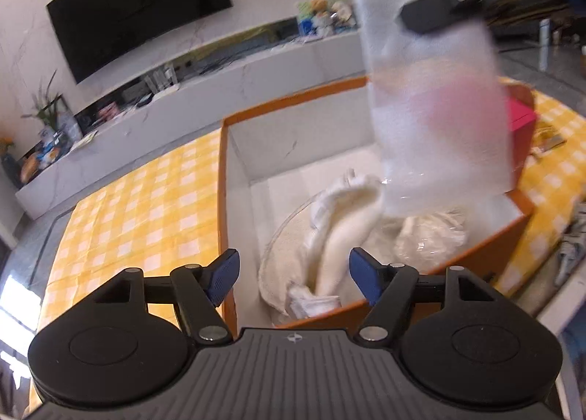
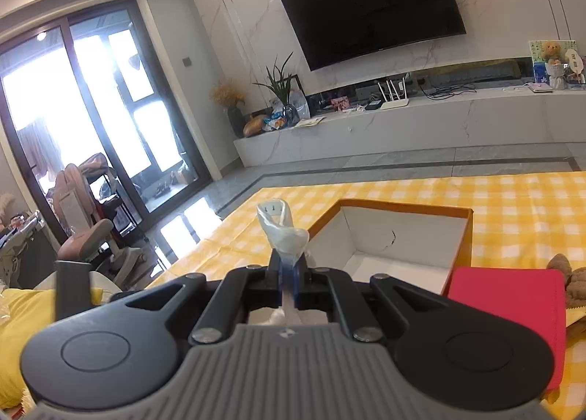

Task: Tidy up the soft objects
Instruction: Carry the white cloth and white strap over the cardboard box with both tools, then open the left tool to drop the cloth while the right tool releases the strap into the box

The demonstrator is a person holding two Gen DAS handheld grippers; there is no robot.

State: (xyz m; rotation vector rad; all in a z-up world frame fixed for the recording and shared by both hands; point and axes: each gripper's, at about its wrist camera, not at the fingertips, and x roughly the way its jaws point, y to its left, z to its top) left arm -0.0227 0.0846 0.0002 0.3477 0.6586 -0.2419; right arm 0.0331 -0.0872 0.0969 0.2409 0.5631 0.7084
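The right gripper (image 2: 285,275) is clenching a clear plastic bag (image 1: 436,108), dangling it at upper right above the orange box (image 1: 227,200). The left gripper (image 1: 295,275) is hanging released over white cloths (image 1: 340,222) inside. Next, I'd judge, the bag needs lowering in.

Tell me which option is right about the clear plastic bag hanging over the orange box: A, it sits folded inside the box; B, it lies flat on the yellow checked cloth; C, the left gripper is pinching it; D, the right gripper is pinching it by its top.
D: the right gripper is shut on the gathered top of the clear plastic bag, which hangs above the orange box, while the left gripper stands open and empty.
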